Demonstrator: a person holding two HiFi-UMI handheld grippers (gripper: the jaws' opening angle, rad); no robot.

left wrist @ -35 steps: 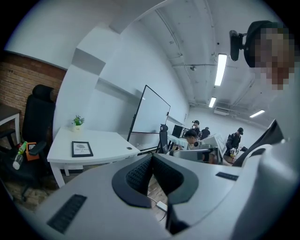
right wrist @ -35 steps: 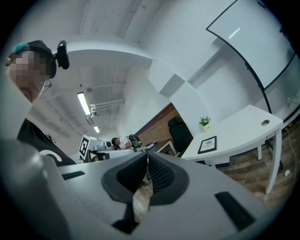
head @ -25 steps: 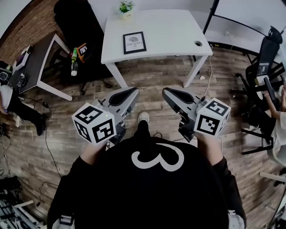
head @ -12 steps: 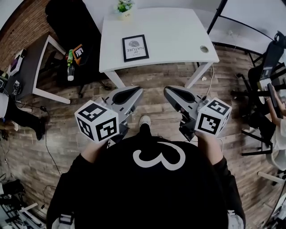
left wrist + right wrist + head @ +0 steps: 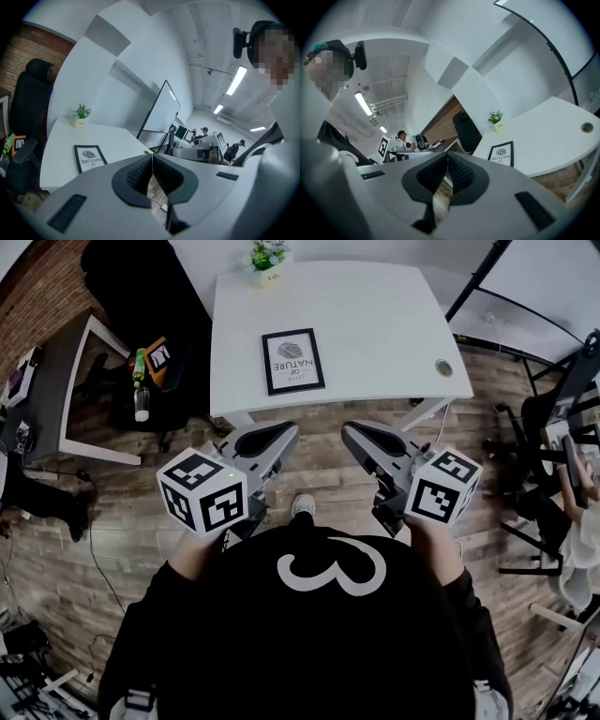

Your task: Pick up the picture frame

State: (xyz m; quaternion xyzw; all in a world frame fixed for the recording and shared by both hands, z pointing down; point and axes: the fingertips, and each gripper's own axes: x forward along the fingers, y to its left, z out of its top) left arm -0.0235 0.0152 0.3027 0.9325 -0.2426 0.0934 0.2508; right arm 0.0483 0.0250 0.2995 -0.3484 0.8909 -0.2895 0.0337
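I hold the left gripper [image 5: 277, 434] and the right gripper [image 5: 354, 432] side by side over the wooden floor [image 5: 319, 486], just short of the white bench [image 5: 384, 324]. Both point toward it. Each pair of jaws is clenched tight, with nothing between them. The picture frame [image 5: 293, 361] lies flat on the bench near its front edge, a little to the left of centre and apart from both grippers. A small potted plant [image 5: 263, 259] stands at the bench's far edge, well beyond the frame.
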